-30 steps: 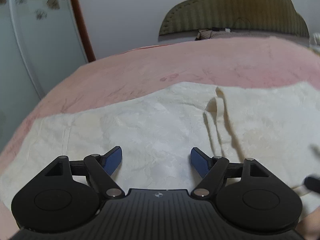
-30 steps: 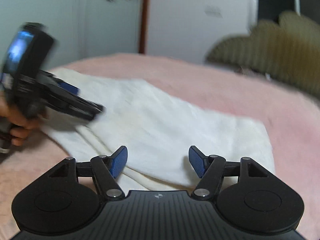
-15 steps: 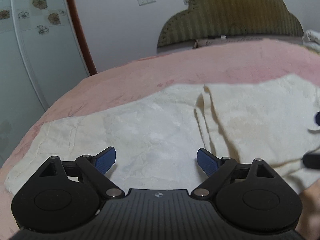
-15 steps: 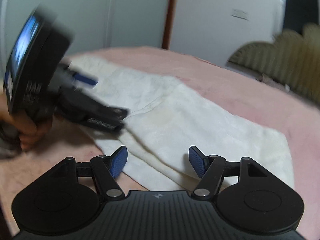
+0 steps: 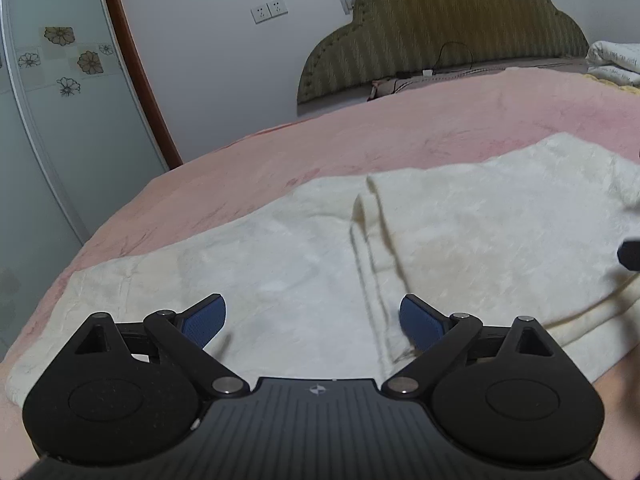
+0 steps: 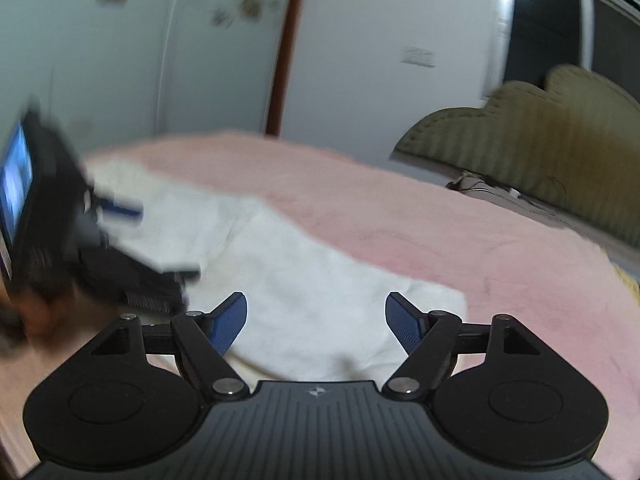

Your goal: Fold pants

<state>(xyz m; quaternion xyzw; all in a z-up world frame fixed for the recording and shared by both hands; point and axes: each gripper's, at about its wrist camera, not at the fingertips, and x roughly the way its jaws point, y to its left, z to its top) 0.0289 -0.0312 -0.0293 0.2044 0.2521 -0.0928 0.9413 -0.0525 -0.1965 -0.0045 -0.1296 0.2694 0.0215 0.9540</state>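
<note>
Cream pants [image 5: 304, 264] lie spread flat on a pink blanket [image 5: 400, 136] that covers the bed, one part folded over on the right so a raised doubled edge runs from near to far down the middle. The left gripper [image 5: 312, 320] hangs low over the near edge of the pants, blue pads set wide apart, nothing between them. The right gripper [image 6: 316, 316] hangs over the right end of the cloth, pads likewise spread and empty; this view is motion-blurred. Seen from the right wrist, the left tool sits at far left with a lit blue screen. At the far end of the bed stands an olive scalloped headboard [image 5: 448, 28], a thin cable trailing at its base. White wall with twin sockets [image 5: 269, 11]; at left, a brown door frame [image 5: 136, 68] beside pale panels with flower decals [image 5: 60, 56]. Folded white bedding [image 5: 616, 60] rests far right.
</note>
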